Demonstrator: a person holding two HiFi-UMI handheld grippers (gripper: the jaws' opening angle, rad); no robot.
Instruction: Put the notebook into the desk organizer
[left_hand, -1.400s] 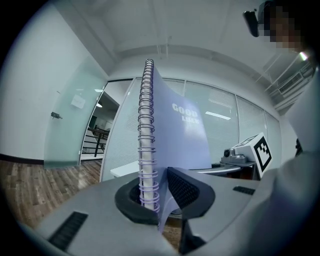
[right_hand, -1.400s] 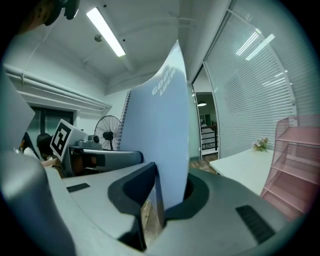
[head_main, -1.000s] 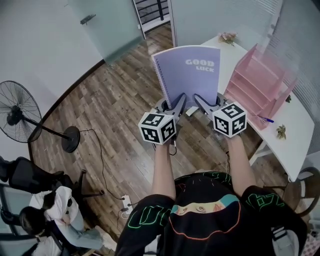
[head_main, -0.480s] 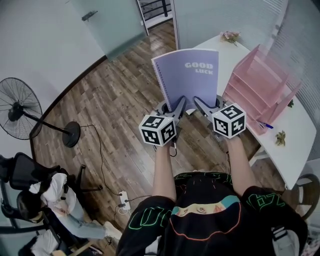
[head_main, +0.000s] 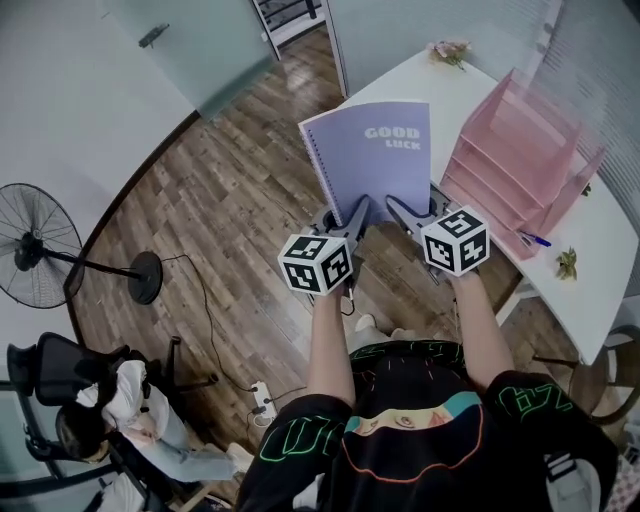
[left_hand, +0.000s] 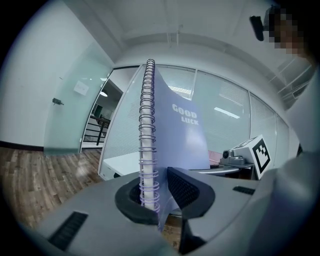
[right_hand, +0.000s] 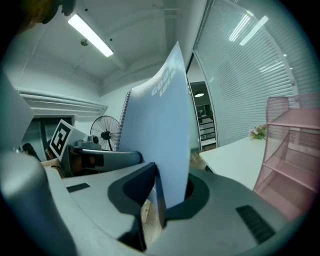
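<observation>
Left tongs (head_main: 350, 216) and right tongs (head_main: 402, 212) each clamp the lower edge of the upright notebook (head_main: 372, 155), near the pink desk organizer (head_main: 512, 150)

The left gripper (head_main: 360, 205) and right gripper (head_main: 393, 204) clamp the purple notebook (head_main: 375, 160) at its lower edge. The pink desk organizer (head_main: 510, 150) stands on the table (head_main: 600, 250), right of the fingers (head_main: 408, 213).

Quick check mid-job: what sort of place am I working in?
Most likely an office: a white desk with a pink desk organizer, frosted glass partitions, and an office chair near a standing fan.
</observation>
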